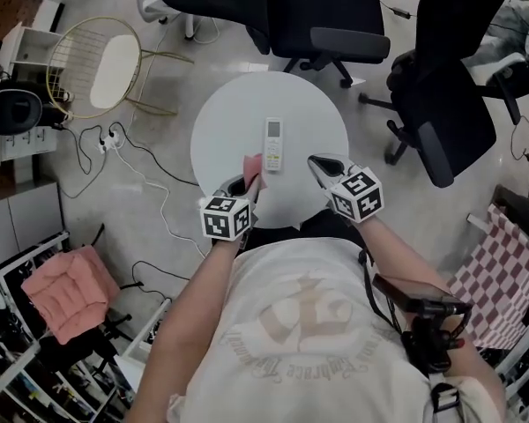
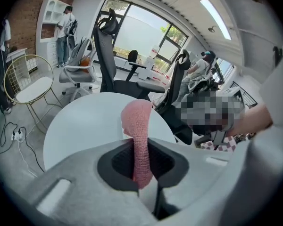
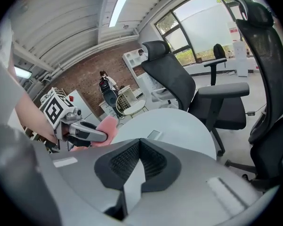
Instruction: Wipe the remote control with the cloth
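Jaws of left gripper (image 2: 141,150): pinched on the pink cloth (image 2: 137,121), which stands up out of the grip as a folded strip.
Jaws of right gripper (image 3: 140,148): pressed together with nothing between them; the tip points at the table's near right part.
Cloth: its free end hangs over the near left part of the table, just beside the remote's near left corner. Whether it touches the remote cannot be told.
Remote control (image 1: 273,143): lies flat near the middle of the round white table (image 1: 225,117), its long side running away from the person. It sits between the two gripper tips and slightly beyond them, and neither gripper is on it.
Step in hand: by my reading the approach, with the cloth gripped and brought close but no stroke laid on the remote yet.
Next move: lower the cloth's free end onto the remote's face and draw it along the length with light pressure. The top looks smooth, so the shut right gripper could brace the remote's right edge against sliding.
Surroundings: black office chairs (image 1: 326,16) stand beyond the table.
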Motion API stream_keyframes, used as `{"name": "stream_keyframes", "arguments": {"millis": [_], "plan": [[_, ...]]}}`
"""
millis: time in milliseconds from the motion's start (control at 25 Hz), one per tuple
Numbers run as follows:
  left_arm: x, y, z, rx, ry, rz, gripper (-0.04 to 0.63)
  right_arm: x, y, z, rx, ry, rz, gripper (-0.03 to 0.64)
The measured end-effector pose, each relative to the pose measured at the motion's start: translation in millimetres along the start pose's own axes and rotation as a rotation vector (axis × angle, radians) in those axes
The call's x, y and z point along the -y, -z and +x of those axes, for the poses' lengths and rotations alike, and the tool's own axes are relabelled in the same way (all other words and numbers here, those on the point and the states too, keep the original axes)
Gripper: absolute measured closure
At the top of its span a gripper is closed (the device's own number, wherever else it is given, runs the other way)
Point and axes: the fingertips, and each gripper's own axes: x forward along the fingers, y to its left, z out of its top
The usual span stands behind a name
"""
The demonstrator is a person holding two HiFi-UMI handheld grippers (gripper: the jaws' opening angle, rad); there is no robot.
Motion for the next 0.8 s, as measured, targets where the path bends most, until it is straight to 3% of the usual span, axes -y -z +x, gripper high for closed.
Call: {"name": "stream_keyframes", "arguments": {"millis": [200,400,640,800], "plan": [[-4.1,-12.0,16.2,-0.022,0.04,-0.014,0.563,12.2,3.0,11.2,-0.016,-0.013,0.024,0.611],[-16.8,-19.2,28.8,-0.092,0.045,0.021,0.563,15.4,-4.0,21.7,-0.013,0.001,0.047,0.611],[-28.4,-23.3,58.4,-0.182,0.139,0.083,0.563,7.3,9.6,44.4,-0.013,0.019,0.097,0.611],[-36.1,-35.3,78.7,-0.21,0.162,0.127,0.563,0.9,19.6,55.8,-0.015,0.028,0.123,0.611]]}}
